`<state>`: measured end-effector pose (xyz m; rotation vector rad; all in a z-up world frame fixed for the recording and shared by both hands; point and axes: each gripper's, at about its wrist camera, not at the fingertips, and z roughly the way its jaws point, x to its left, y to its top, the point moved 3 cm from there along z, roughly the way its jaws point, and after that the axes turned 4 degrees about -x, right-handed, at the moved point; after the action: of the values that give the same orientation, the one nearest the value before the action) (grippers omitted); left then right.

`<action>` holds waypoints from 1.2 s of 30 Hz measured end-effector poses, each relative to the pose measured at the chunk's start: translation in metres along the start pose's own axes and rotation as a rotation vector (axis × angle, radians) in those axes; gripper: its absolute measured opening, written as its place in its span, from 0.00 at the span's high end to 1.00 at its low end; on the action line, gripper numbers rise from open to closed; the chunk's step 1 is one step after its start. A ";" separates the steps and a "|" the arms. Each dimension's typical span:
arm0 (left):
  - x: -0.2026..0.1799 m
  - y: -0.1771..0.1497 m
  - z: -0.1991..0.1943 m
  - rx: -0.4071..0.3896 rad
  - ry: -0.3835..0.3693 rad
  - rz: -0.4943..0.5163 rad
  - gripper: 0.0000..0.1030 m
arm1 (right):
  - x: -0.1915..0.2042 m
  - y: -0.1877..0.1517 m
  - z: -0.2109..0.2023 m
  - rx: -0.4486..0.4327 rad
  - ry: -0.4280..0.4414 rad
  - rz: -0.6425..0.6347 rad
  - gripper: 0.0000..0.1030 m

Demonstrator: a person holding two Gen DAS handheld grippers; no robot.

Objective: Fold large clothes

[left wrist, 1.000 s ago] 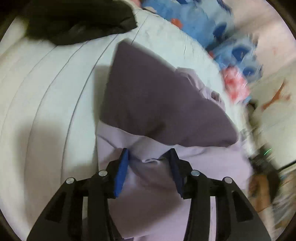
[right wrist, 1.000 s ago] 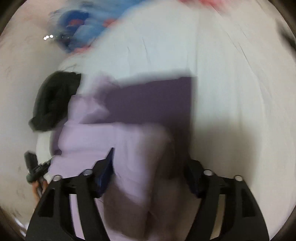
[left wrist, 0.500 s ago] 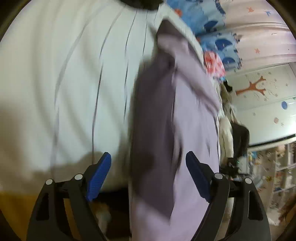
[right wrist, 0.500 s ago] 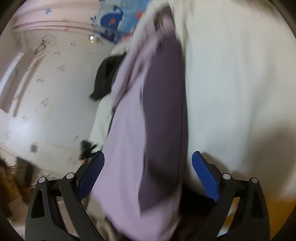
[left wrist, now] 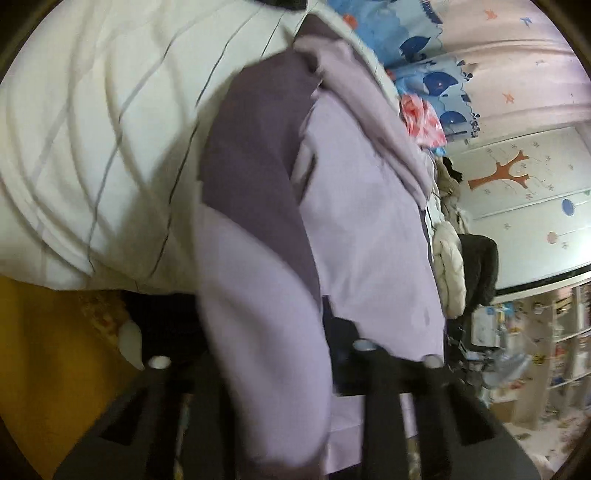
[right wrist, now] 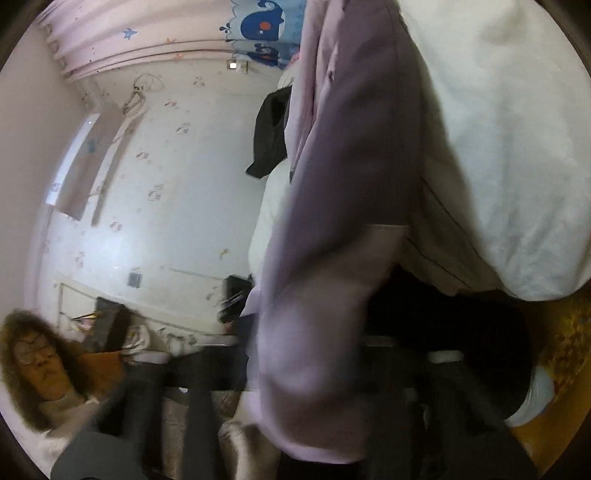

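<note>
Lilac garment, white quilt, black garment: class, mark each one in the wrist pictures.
lilac garment (left wrist: 369, 229): left wrist view, on its pale front panel.
white quilt (left wrist: 103, 147): left wrist view, on a bare striped stretch.
black garment (right wrist: 271, 136): right wrist view, on its hanging edge.

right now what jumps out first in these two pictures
A lilac garment with a dark purple panel fills the middle of both views, draped over the edge of a white quilt. Both grippers have just closed on its near end. Behind, a whale-print curtain hangs by the wall.
</note>
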<state>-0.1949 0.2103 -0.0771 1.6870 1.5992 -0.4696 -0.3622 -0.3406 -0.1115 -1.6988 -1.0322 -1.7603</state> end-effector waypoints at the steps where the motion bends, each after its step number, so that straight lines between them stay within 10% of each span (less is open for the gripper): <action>1: -0.010 0.001 -0.010 -0.022 -0.009 0.001 0.82 | 0.014 0.003 0.001 -0.020 0.008 -0.031 0.82; 9: -0.137 -0.019 -0.102 -0.125 -0.171 0.216 0.86 | 0.140 0.023 -0.062 -0.106 0.104 -0.299 0.84; 11: -0.143 -0.040 -0.108 -0.049 -0.156 0.315 0.84 | 0.121 0.009 -0.078 -0.047 0.065 -0.260 0.77; 15: -0.071 -0.082 -0.073 0.240 -0.101 0.282 0.72 | 0.029 -0.024 -0.103 0.066 -0.063 -0.039 0.21; 20: 0.004 -0.084 -0.060 0.235 -0.211 0.091 0.66 | -0.040 -0.052 -0.124 0.017 -0.048 0.123 0.20; 25: -0.004 -0.066 -0.059 0.138 -0.320 0.044 0.56 | -0.056 -0.052 -0.103 0.067 -0.042 0.132 0.09; 28: -0.010 -0.065 -0.048 0.114 -0.292 0.056 0.18 | -0.059 -0.053 -0.078 0.108 -0.016 0.131 0.08; 36: -0.036 -0.065 -0.066 0.072 -0.323 0.121 0.14 | -0.044 -0.071 -0.039 0.185 0.029 0.076 0.14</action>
<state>-0.2777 0.2289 -0.0259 1.6528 1.2535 -0.7056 -0.4365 -0.3356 -0.1655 -1.5736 -1.0683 -1.5846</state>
